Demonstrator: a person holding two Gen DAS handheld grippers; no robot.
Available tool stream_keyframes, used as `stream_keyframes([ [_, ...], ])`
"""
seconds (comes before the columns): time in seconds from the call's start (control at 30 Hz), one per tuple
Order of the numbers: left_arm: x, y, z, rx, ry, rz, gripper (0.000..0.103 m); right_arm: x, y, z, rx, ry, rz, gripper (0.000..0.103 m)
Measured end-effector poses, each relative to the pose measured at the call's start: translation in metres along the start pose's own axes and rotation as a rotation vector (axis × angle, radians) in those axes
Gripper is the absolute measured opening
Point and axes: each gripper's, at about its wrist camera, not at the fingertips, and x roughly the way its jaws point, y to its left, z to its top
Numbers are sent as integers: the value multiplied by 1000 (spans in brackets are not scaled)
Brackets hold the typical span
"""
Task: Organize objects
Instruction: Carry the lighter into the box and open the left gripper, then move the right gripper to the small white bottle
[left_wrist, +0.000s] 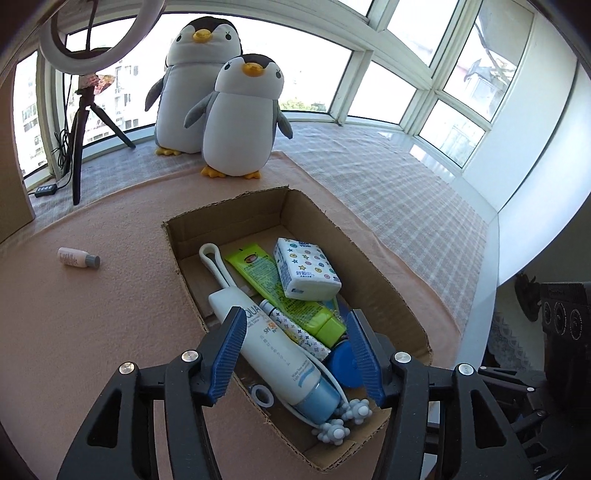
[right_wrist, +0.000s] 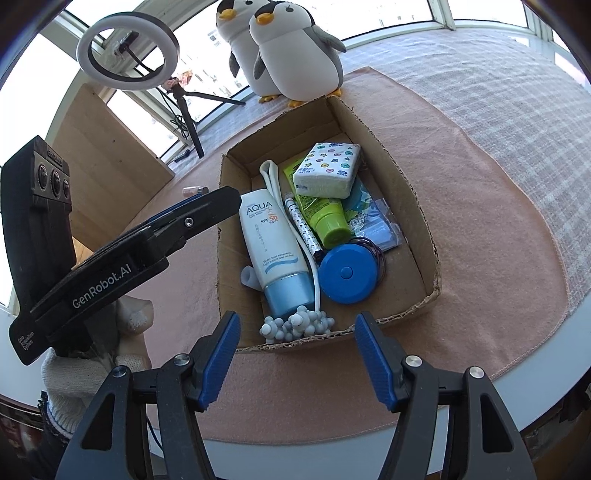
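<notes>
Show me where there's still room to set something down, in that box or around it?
Inside the cardboard box, only the far end behind the tissue pack is bare; the rest is crowded. The pink mat is open between the box and the small bottle.

Strong daylight from the far windows (left_wrist: 388, 44), panes blown out white. Soft shadows under the penguins (left_wrist: 236, 118) and inside the cardboard box (right_wrist: 402, 184), near side. Ring light (right_wrist: 127, 50) looks unlit. Heavy fisheye bending at edges, dark corners. My fingers (left_wrist: 229, 350) slightly soft; mid-scene sharp.
</notes>
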Motion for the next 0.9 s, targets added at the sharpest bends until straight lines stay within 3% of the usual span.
stream_keyframes([
  [0.53,-59,137,-53,-249,-18,174,60,35,74,18,-154,-4,67,62],
  [0.67,-73,168,-54,-286,-41,218,60,47,102,39,-222,-31,99,62],
  [0.9,-70,224,-29,-333,-67,273,60,95,137,96,-230,32,147,62],
])
